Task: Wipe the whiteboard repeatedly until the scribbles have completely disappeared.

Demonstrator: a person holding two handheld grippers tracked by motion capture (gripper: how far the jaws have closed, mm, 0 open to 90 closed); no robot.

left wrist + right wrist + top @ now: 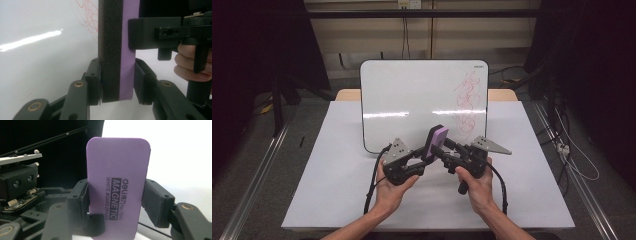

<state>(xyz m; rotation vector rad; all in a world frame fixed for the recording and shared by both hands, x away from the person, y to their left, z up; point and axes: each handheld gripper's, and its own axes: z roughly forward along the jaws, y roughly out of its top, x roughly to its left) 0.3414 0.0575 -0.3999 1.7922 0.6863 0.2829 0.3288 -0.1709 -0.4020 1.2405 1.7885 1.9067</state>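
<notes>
We see one eraser [436, 142], a flat slab with rounded corners, held upright between two grippers above the table [332, 190], just in front of the whiteboard [412, 100]. It has two layers: a smooth purple plastic back and a coarse, black foam pad with a grainy, speckled texture. In the right gripper view the purple face [117, 192] carries black print reading "deli MAGNETIC WHITE BOARD ERASER No. 7840".

The left gripper [117, 83] has its two jaws clamped on the eraser's lower end, one pad against the foam, the other against the purple side. In the right gripper view the right gripper [117, 203] has a jaw at each long edge of the slab; the left one presses on it, the other looks to sit a hair off, so we cannot tell whether it is gripping. Both grippers are matte black, with brass-coloured pivot pins and padded fingers [156, 205]. Each carries one grey triangular plate and trails one black cable.

The whiteboard is one glossy white panel with rounded corners and a thin dark rim, propped upright. Two bright reflections streak across it, and one patch of red scribble [467, 102] marks its right side. The table is covered with a matte white sheet.

Two hands hold the grippers, one each: left hand [391, 187], right hand [477, 182].
</notes>
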